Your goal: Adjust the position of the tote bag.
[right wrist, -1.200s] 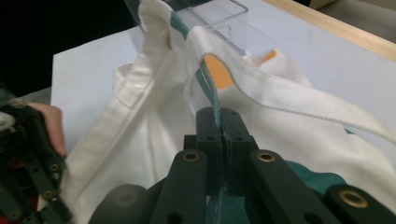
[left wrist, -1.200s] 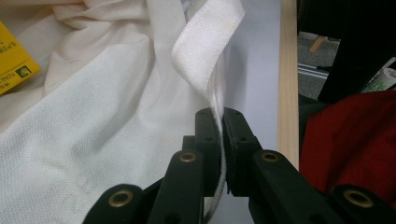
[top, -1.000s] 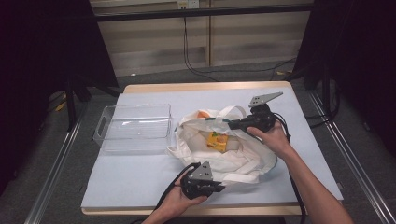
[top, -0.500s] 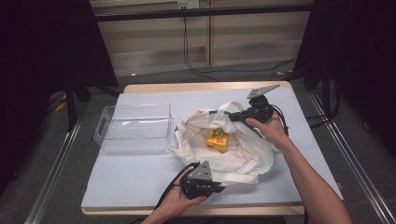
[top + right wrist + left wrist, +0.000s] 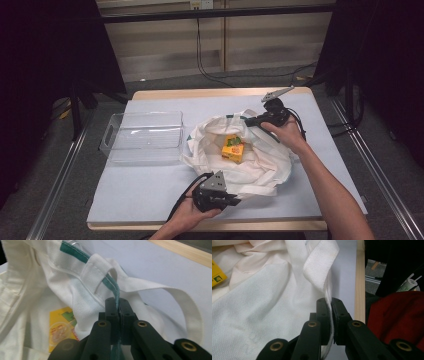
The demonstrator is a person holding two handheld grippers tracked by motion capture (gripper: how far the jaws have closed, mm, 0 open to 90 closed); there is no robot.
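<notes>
High view: yellow carton (image 5: 233,148) inside bag (image 5: 260,170)

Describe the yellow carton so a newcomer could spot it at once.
Start at the white cloth bag lying open mid-table, right of the clear plastic bin. Inside its mouth sits the yellow carton, the one brightly coloured thing against all that white fabric.

The bag (image 5: 250,160) was off-white woven cloth, matt and slightly coarse, with a ribbed white webbing strap (image 5: 322,267) and a green cloth trim (image 5: 110,282). The yellow carton (image 5: 233,148) inside looked like printed card with a slight sheen. To the left, the bin (image 5: 142,136) was clear glossy plastic. The table (image 5: 150,185) had a smooth matt pale surface edged in light wood.
</notes>
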